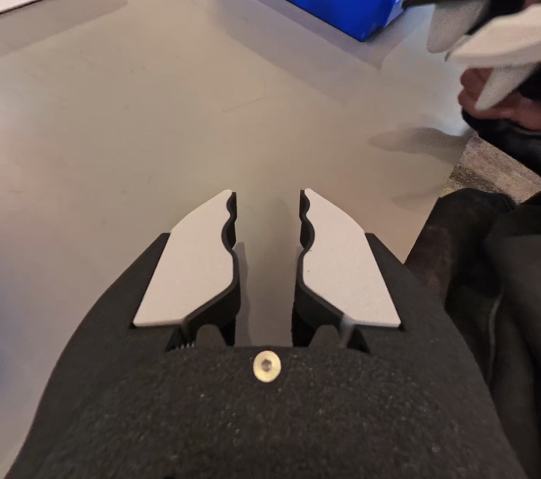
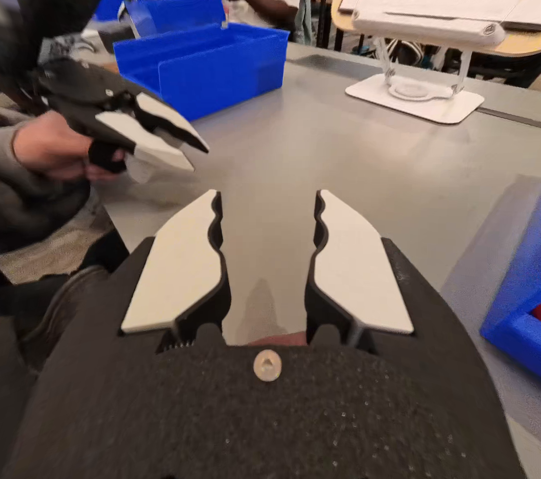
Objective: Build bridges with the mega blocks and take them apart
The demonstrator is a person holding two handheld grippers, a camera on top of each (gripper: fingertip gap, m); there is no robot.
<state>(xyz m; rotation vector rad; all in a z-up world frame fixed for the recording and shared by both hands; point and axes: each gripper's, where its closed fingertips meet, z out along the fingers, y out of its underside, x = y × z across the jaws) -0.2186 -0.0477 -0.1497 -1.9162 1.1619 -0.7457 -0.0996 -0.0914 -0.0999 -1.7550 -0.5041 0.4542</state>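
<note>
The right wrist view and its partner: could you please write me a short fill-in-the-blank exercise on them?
1. Both tongs, left and right, hold ____.
2. The bin behind the left tongs is coloured ____.
3. The stand carrying the instruction sheet has a base coloured ____.
4. The table is coloured ____.

Missing words: nothing; blue; white; grey.

blue bin [image 2: 515, 327]: cut by right edge | contents hidden | right gripper [image 1: 456, 35]: blurred
</note>
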